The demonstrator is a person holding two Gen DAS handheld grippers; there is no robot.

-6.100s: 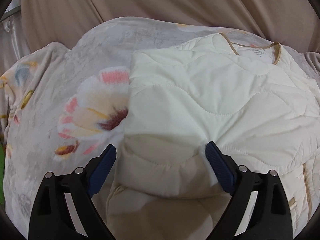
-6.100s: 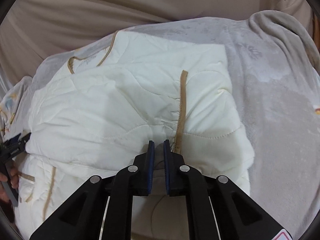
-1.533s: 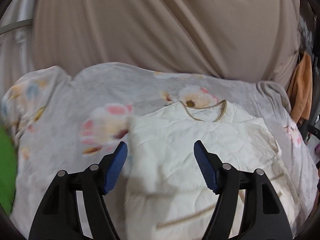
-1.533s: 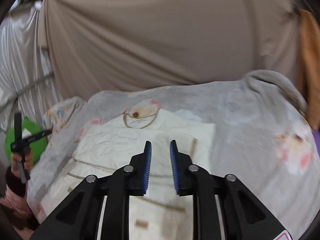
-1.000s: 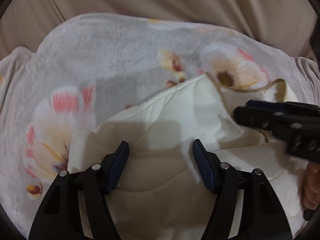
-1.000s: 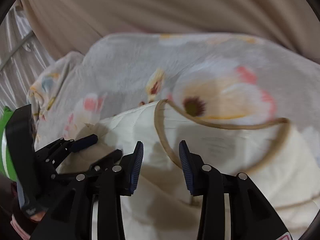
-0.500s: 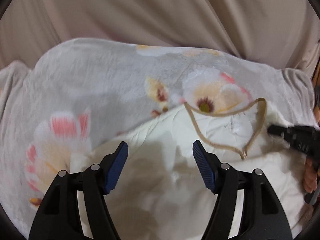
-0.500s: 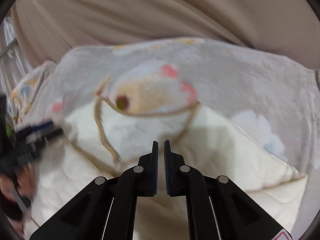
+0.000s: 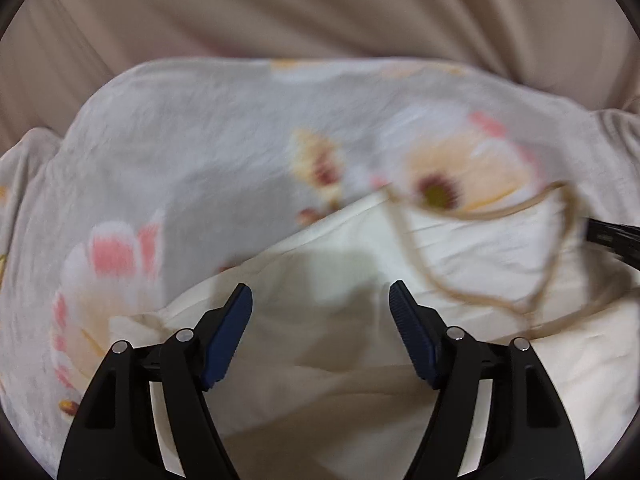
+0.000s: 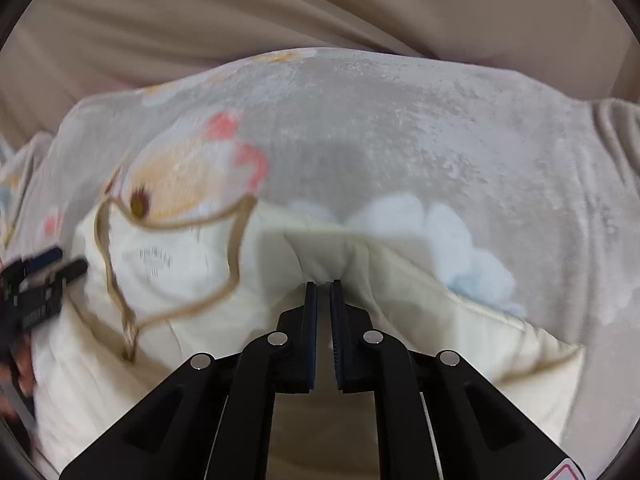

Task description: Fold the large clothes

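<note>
A cream quilted garment (image 9: pixel 460 264) with tan trim lies on a grey floral blanket (image 9: pixel 192 160). Its tan neckline (image 9: pixel 540 204) faces the far side. My left gripper (image 9: pixel 320 312) is open, its jaws wide apart over the garment's left shoulder part, holding nothing. In the right wrist view the garment (image 10: pixel 168 264) shows again, with the neckline (image 10: pixel 232 240) at left. My right gripper (image 10: pixel 323 286) is shut on a pinch of the garment's top right edge, the cloth puckered at the tips. The left gripper (image 10: pixel 44 276) shows at the far left there.
The blanket (image 10: pixel 400 128) covers the whole surface and drops off at the far and right edges. A beige curtain (image 9: pixel 320 12) hangs close behind it. The right gripper's black tip (image 9: pixel 612 236) enters the left wrist view at the right edge.
Both grippers moved up from the folded lower part to the collar end. The right gripper closed on the garment's top right edge. The left gripper stays open.
</note>
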